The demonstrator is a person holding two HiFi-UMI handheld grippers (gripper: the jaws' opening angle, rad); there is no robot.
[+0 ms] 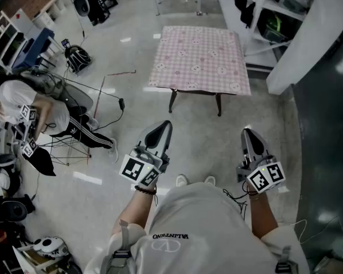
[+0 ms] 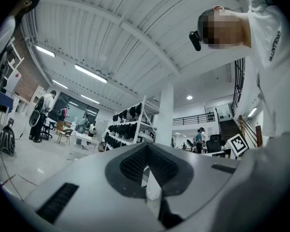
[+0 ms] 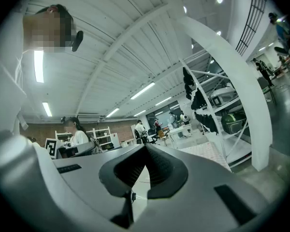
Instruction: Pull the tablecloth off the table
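A pink checked tablecloth (image 1: 200, 59) covers a small dark-legged table (image 1: 172, 101) ahead of me in the head view. My left gripper (image 1: 166, 124) and right gripper (image 1: 247, 132) hang over bare floor well short of the table, both shut with nothing between the jaws. In the right gripper view the tablecloth (image 3: 205, 151) shows small to the right beyond the shut right gripper (image 3: 146, 148). The left gripper view shows the shut left gripper (image 2: 146, 148) pointing at shelving, with no table in sight.
A white shelving rack (image 1: 274, 16) stands right of the table, with a white slanted beam (image 1: 308, 44). At the left a seated person (image 1: 23, 113) is among cables, bags and gear (image 1: 77, 59). Grey floor (image 1: 206, 141) lies between me and the table.
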